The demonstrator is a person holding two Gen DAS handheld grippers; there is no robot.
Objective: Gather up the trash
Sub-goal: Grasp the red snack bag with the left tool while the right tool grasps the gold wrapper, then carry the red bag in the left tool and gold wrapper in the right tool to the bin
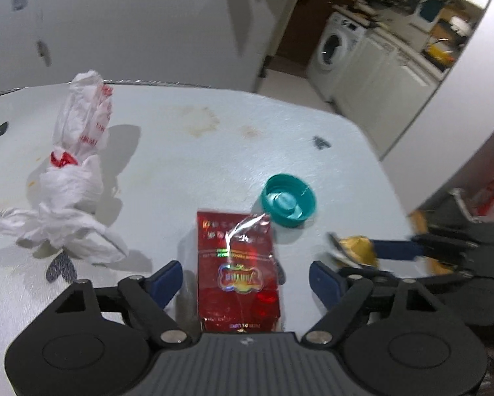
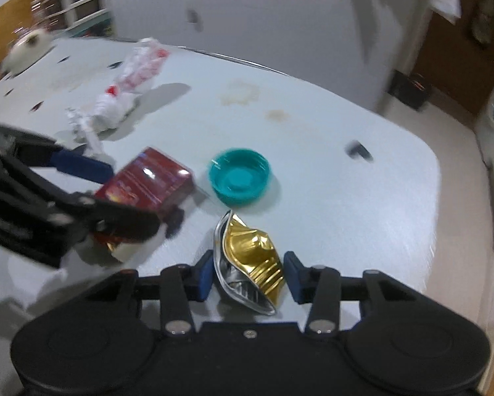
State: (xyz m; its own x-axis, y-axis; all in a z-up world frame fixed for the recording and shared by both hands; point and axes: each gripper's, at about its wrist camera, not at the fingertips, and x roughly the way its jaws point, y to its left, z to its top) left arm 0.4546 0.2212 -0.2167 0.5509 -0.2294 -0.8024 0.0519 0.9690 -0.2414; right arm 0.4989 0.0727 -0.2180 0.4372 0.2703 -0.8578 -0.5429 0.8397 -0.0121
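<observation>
Two spread tongs (image 1: 245, 275) (image 2: 248, 272) straddle one red packet (image 1: 238, 270), one gold wrapper (image 2: 253, 264).

Glossy cellophane-wrapped red packet (image 1: 238, 267), crumpled gold foil wrapper (image 2: 251, 260) (silvery inside), smooth teal plastic cap (image 1: 289, 200).

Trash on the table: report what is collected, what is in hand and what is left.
Done: nothing looks collected; no bin is in view. In hand: the left claw straddles the red packet, pads clear of it; the right claw straddles the crushed gold capsule, pads apparently not yet pressing. Both pieces lie on the table. Left: the teal cap and the knotted white plastic bag, both untouched.
</observation>
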